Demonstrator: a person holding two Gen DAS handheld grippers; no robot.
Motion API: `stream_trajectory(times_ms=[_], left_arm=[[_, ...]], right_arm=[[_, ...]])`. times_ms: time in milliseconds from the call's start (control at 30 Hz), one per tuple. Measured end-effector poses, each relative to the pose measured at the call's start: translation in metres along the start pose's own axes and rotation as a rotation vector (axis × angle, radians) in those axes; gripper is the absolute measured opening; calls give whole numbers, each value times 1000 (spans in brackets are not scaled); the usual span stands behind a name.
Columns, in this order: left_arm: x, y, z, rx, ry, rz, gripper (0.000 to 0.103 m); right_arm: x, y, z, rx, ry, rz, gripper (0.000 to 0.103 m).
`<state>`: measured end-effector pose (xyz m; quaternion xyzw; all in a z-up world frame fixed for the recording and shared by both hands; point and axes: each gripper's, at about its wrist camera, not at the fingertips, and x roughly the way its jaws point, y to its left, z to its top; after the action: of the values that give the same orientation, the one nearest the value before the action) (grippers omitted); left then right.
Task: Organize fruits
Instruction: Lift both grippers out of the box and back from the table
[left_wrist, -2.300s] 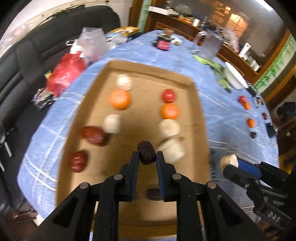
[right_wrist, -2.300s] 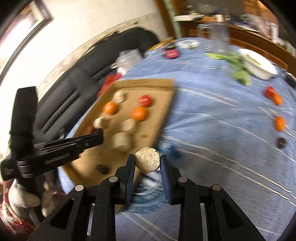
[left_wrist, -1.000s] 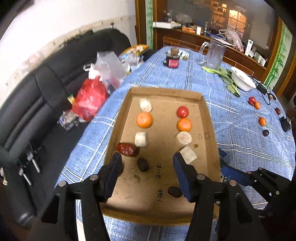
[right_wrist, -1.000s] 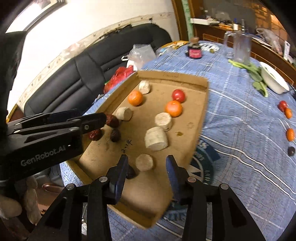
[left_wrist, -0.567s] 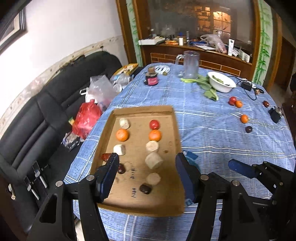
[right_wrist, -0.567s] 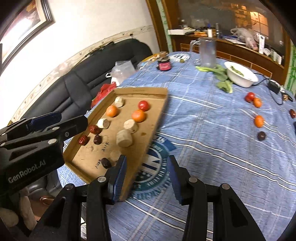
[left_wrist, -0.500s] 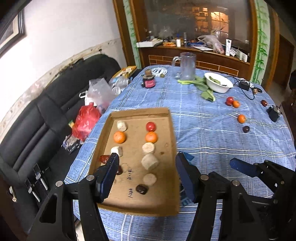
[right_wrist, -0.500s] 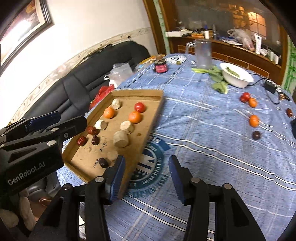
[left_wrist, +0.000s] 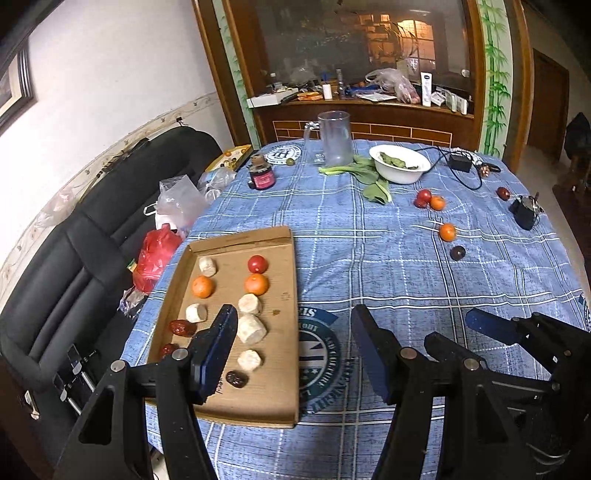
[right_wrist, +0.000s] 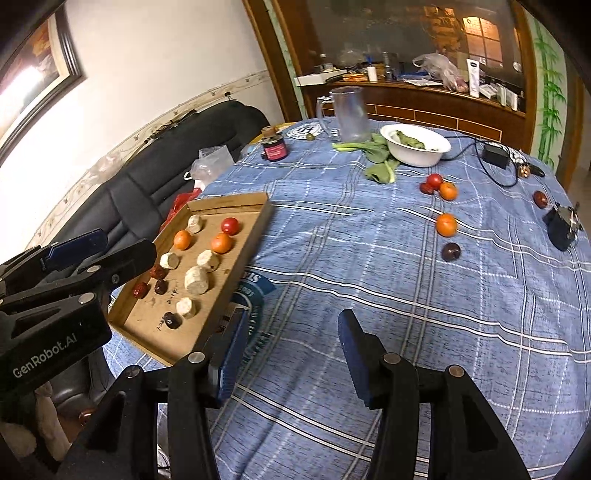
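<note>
While both tools hung above the near edge of the tabletop, the left hand-held gripper was released, jaws apart with nothing between them, only blue checked cloth and the tray's right edge behind. Right hand-held gripper was likewise released and empty over bare cloth.

Just beyond the left one sat the cardboard tray at the tabletop's left side, by a round printed logo on the cloth. Fruits lay in it in two rough columns. Nearest: a dark date, then pale chunks. Left column held red dates, partly hidden behind the left finger, and another pale chunk. Farther in the tray were two oranges side by side, then a red tomato and one more pale piece near the far wall.

Loose fruit remained well apart to the right on the cloth: a dark plum-like fruit, an orange, farther a red-and-orange cluster, and one red fruit by a small black object.

Far end: white bowl with greens, loose leaves, clear pitcher, small dark jar. Black sofa with bags sat left of the tabletop.
</note>
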<state>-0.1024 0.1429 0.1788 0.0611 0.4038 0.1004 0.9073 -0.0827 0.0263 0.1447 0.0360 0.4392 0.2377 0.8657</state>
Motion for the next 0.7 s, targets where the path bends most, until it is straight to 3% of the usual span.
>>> stream_trajectory(times_ms=[200, 300, 333, 367, 433, 533, 600, 633, 700], left_arm=[[18, -3, -3, -52, 57, -75, 64], [8, 11, -6, -117, -32, -93, 64], [-3, 19, -5, -147, -96, -78, 65], [-12, 26, -5, -168, -139, -52, 69], [-32, 40, -5, -208, -213, 17, 90], [-64, 65, -5, -265, -310, 107, 100], [-77, 78, -4, -301, -309, 197, 103], [-84, 86, -5, -332, -296, 286, 103], [-88, 96, -7, -368, -289, 339, 103]], right_arm=[[10, -21, -8, 39, 41, -10, 55], [16, -21, -13, 33, 65, -10, 55], [19, -18, -14, 24, 71, -7, 55], [21, -15, -15, 12, 76, -3, 55], [26, -2, -15, -30, 85, 3, 55], [29, 21, -9, -101, 78, 28, 55], [30, 38, -3, -146, 69, 55, 55], [30, 45, 0, -164, 63, 65, 55], [28, 65, 7, -215, 47, 81, 55]])
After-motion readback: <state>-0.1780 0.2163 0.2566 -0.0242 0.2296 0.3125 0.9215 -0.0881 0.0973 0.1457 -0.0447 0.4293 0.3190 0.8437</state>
